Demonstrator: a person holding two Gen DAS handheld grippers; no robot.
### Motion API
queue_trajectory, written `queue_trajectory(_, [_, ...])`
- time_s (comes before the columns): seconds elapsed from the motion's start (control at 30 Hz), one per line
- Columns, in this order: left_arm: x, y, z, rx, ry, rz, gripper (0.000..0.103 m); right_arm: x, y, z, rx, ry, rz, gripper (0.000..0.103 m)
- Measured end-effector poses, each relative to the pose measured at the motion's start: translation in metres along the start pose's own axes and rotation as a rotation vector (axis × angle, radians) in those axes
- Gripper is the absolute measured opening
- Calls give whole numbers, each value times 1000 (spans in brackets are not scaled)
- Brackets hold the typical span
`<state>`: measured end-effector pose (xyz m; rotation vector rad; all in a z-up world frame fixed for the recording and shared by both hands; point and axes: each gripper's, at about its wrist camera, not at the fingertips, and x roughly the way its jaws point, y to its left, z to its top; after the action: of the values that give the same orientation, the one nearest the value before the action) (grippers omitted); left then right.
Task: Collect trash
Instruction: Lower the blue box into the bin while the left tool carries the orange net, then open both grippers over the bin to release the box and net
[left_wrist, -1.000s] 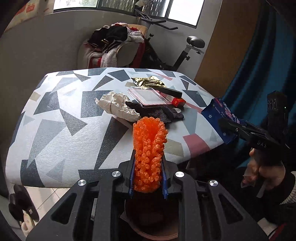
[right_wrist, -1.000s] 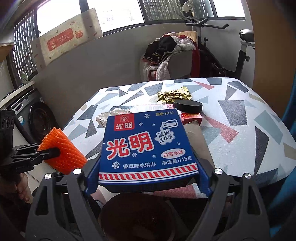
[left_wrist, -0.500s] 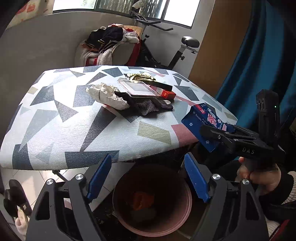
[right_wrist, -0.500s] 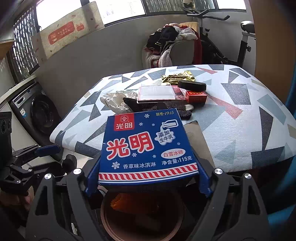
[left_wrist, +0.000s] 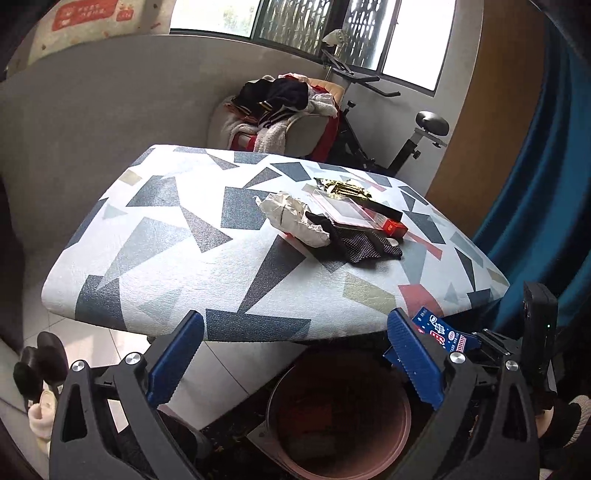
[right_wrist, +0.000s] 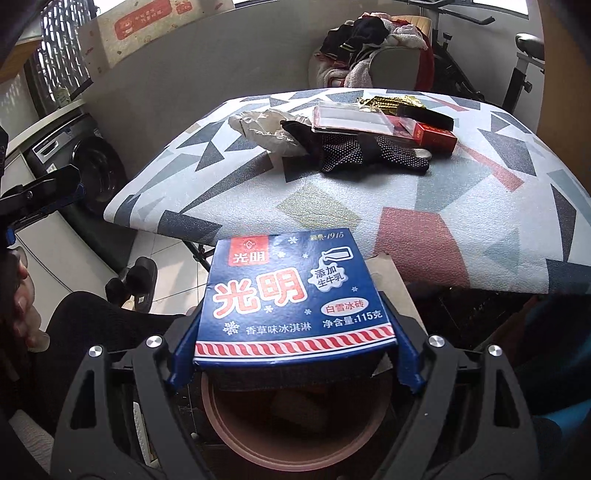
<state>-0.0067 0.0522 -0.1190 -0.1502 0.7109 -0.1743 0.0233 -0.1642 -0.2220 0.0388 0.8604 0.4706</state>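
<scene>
The blue ice-cream box (right_wrist: 295, 295) lies flat, long axis running away from the camera, over the pink bin (right_wrist: 295, 435) below the table's near edge (right_wrist: 480, 266). The right gripper (right_wrist: 295, 354) clamps its sides. The left gripper (left_wrist: 295, 362) has just spread its jaws wide, with nothing between them.

Daylight from windows (left_wrist: 303, 22); sharp; fisheye-bent, dark corners.

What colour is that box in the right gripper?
Blue box, red-and-white lettering; clearest in the right wrist view.
</scene>
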Motion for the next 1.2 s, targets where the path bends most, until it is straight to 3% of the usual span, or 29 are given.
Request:
queue_trajectory(0.4, [5, 8, -6, -28, 20, 8, 97, 8, -1, -3, 4, 35, -4, 84])
queue_trajectory(0.67, [9, 11, -8, -40, 35, 10, 97, 9, -6, -3, 28, 33, -22, 95])
queue_trajectory(1.2, [13, 17, -11, -65, 35, 14, 97, 11, -20, -4, 79, 37, -46, 97])
